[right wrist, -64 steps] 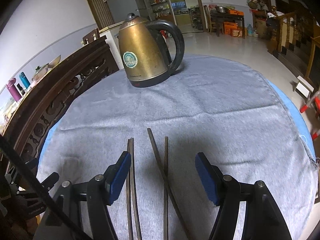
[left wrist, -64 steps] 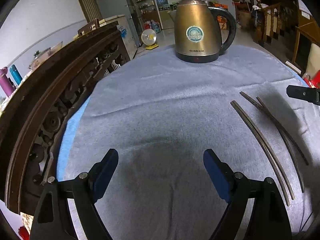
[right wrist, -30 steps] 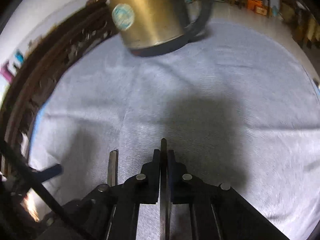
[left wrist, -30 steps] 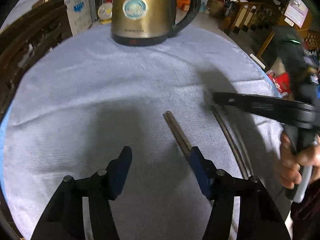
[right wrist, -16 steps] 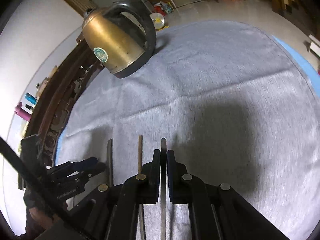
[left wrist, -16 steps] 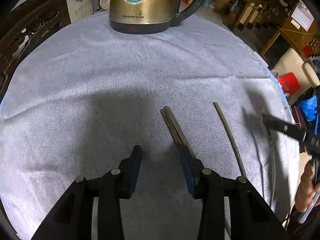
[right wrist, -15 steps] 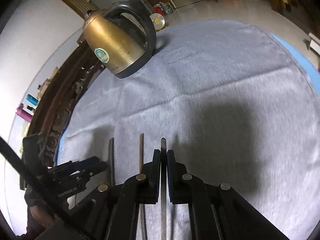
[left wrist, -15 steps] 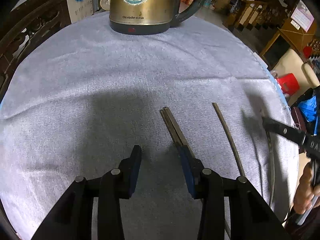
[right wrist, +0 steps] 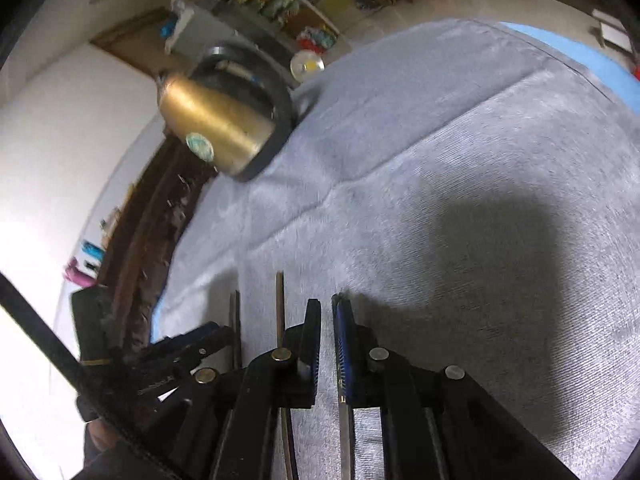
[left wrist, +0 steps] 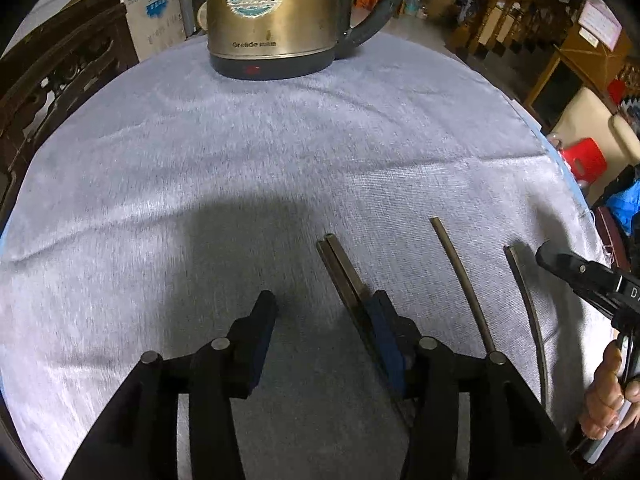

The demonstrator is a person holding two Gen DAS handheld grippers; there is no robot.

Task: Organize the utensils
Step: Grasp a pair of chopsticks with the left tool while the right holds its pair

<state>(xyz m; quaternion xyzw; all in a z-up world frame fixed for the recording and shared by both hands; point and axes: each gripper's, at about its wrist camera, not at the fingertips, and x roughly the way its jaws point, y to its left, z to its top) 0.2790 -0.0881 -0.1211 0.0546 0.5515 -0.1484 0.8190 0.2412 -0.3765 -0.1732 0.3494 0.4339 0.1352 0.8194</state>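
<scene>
Since half a second ago the right gripper [right wrist: 326, 320] has let its jaws part to a narrow gap, and the chopstick [right wrist: 345, 420] it was clamping now lies loose on the grey cloth [right wrist: 460, 200], running under the right-hand pad. The right wrist view has also rolled, so the kettle [right wrist: 224, 136] sits tilted at about 10 o'clock.

In the left wrist view the left gripper [left wrist: 324, 316] hangs over the cloth with its fingers moderately apart and nothing between them. A pair of chopsticks [left wrist: 340, 268] lies side by side, touching, with its near end passing under the right-hand pad at about 5 o'clock. A single chopstick [left wrist: 460, 272] lies to the right at 4 o'clock, and another single chopstick [left wrist: 524, 292] lies farther out near 3 o'clock, just beside the other gripper's tip.

These sticks look thin, stiff, light and smooth, so they probably roll or slip easily on the nap; a hold across the middle of the shaft, pinching square, seems safest.

Near ends of all the sticks are cut off by the gripper bodies. Motion blur softens the right wrist view, so exact contact between the released stick and the pad cannot be judged.
</scene>
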